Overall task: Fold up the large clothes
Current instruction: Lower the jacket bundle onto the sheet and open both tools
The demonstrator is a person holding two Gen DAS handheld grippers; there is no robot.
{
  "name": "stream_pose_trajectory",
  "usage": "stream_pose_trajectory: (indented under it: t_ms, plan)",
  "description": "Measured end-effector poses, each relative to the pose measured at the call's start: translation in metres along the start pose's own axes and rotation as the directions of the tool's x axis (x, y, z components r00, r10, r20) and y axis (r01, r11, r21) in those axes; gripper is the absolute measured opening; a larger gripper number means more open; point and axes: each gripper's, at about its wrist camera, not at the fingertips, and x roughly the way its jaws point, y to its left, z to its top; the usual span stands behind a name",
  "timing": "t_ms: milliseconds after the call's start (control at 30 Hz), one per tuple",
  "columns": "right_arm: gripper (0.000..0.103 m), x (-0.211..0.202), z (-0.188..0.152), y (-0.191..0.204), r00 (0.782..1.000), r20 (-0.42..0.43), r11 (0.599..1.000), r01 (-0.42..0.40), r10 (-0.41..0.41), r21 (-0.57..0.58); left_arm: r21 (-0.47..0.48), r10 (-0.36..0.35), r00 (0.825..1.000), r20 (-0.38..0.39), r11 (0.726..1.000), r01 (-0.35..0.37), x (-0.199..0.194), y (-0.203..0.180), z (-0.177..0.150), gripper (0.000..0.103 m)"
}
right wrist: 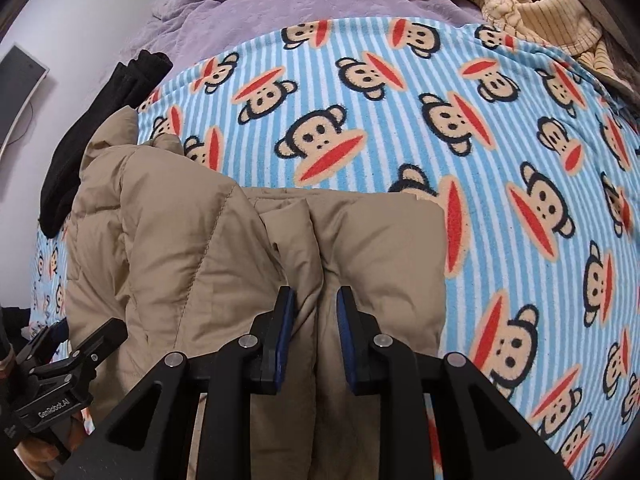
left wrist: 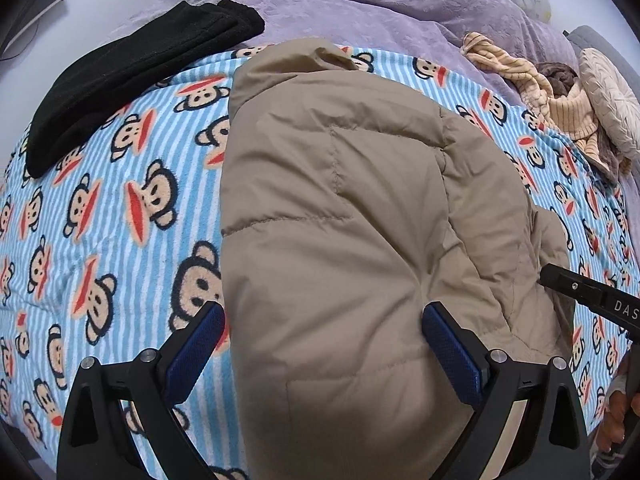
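- The left gripper (left wrist: 323, 326) sits at the bottom of the left wrist view. Its two blue pads are spread wide apart and pinch nothing.
- Between and under those pads lies the tan puffy jacket (left wrist: 344, 216). It fills the middle of the frame, from the bottom edge up to its collar near the top.
- The right gripper (right wrist: 313, 304) sits at the bottom middle of the right wrist view. Its pads are pulled close together and squeeze a raised fold of the tan jacket (right wrist: 208, 248).
- In that view the jacket takes up the lower left and middle of the frame.
- The jacket rests on a blue striped monkey blanket (left wrist: 120, 216) spread over the bed.
- A folded black garment (left wrist: 132, 76) lies at the upper left, partly on the blanket.
- A purple bedcover (left wrist: 360, 4) runs across the top.
- Yellow striped clothes (left wrist: 532, 84) sit in a heap at the upper right, next to a round pale cushion (left wrist: 612, 100).
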Motion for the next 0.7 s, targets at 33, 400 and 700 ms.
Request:
stream_pose_trajectory:
  t_ms: [33,400,700]
  plan:
    - [0.024,-0.006,-0.004,0.0,1.0,0.001,1.0,-0.009,0.009,0.005,-0.001,0.007,1.0,0.001,1.0,-0.007,-0.004,0.001,-0.002,0.1]
    - [0.025,-0.049,-0.068,-0.004,0.999,-0.021,0.999,-0.042,0.042,0.034,-0.004,0.008,1.0,-0.03,1.0,-0.008,-0.034,0.012,-0.038,0.1]
    - [0.036,-0.08,-0.091,0.0,0.999,-0.014,0.997,-0.03,0.031,0.072,0.006,0.056,0.998,0.021,0.998,-0.057,-0.072,0.023,-0.05,0.102]
